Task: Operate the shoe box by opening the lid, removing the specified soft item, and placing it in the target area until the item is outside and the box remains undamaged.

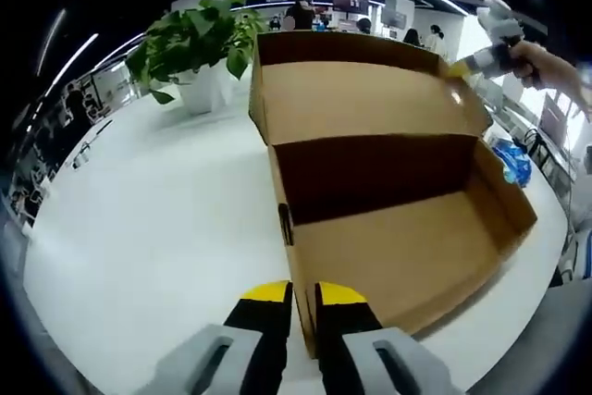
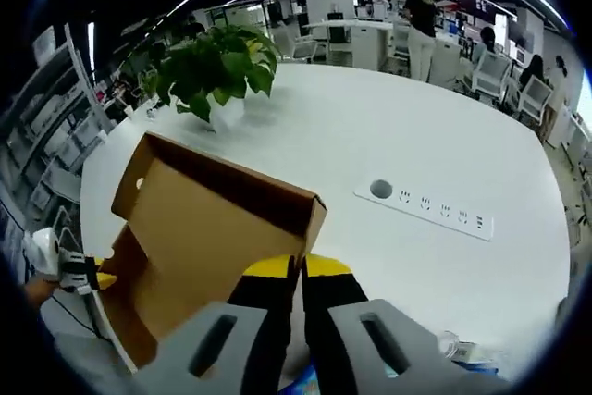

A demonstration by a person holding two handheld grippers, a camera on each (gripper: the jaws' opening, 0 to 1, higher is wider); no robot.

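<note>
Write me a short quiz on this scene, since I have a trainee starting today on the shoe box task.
1. True or false: the lid of the shoe box stands open.
2. What can be seen inside the box? A) a shoe B) nothing C) a towel
3. Which claw pinches the free edge of the lid?

Key: 1 true; 2 B; 3 the right claw.
</note>
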